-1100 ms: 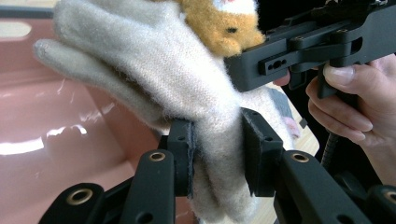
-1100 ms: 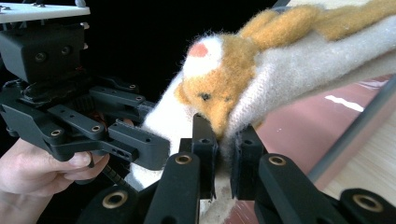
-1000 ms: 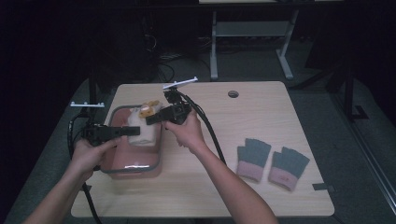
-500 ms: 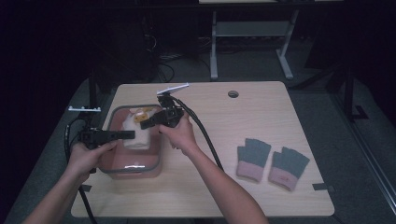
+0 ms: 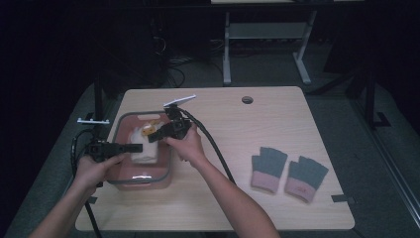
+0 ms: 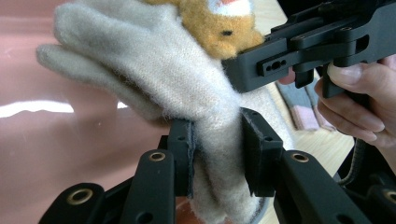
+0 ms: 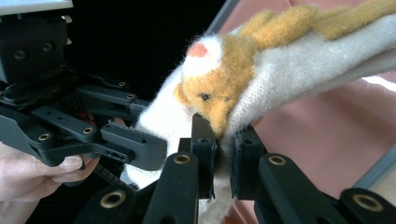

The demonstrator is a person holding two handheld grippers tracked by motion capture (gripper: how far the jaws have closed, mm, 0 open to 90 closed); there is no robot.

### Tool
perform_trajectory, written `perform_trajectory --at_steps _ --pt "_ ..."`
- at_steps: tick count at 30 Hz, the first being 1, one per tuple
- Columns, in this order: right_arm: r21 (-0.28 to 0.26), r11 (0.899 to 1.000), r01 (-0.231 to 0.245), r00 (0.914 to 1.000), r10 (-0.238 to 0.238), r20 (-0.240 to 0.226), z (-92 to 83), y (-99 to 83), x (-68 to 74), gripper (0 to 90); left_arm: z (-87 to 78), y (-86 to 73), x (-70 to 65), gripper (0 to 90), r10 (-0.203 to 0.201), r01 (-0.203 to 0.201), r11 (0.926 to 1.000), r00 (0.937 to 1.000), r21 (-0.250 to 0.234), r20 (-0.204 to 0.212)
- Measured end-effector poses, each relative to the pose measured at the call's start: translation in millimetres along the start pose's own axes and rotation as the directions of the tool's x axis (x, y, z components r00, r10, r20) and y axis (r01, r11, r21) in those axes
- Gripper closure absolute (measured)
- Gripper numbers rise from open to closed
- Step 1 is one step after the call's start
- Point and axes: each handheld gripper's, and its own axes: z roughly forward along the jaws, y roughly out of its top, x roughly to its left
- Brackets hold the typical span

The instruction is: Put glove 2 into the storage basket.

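Hands enter from the near table edge, each holding a gripper over the pink bin (image 5: 119, 179), which sits on the left part of the wooden table (image 5: 237, 208). Bin taken as landmark.

Left gripper (image 5: 134, 147) — lies level over the bin's left side, jaws pointing toward the bin's middle. In the left gripper view its jaws are clamped on the cream glove (image 6: 187, 88), pads pressing the knit from both sides. Pink bin floor shows just behind the glove.

Right gripper (image 5: 152, 137) — over the bin's far right part, its cable running back past the bin's right wall toward the near edge. In the right gripper view its jaws pinch the same glove (image 7: 299, 70) at the edge beside the orange animal face (image 7: 215, 93) sewn on it; narrow gap, filled with fabric.

Glove in the high view (image 5: 143, 148): inside the bin's outline, stretched between the two grippers, orange patch toward the bin's far side.

Change against the frame one second earlier: both hands and the glove sit lower, closer to the bin floor; the grip of each pair of jaws is unchanged.

Right of the bin, well apart: a pair of grey fingerless gloves (image 5: 289, 171) with pink cuffs, flat on the table. Beyond the bin's far right corner: a round cable hole (image 5: 247, 100) in the tabletop.
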Motion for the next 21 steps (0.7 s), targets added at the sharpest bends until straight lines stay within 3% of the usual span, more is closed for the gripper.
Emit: perform_trajectory --at_steps 11,21 --pt "0.044 0.999 -0.03 0.9994 0.03 0.019 15.7 -7.0 -17.2 81.5 13.5 -5.5 8.7 67.4 -0.014 0.016 0.9986 0.9992 0.051 -0.037" --pt "0.107 0.994 -0.027 0.996 0.018 0.087 18.7 -8.1 -19.6 75.9 22.0 -9.8 10.4 67.5 0.008 0.008 0.9937 0.9901 0.112 -0.14"
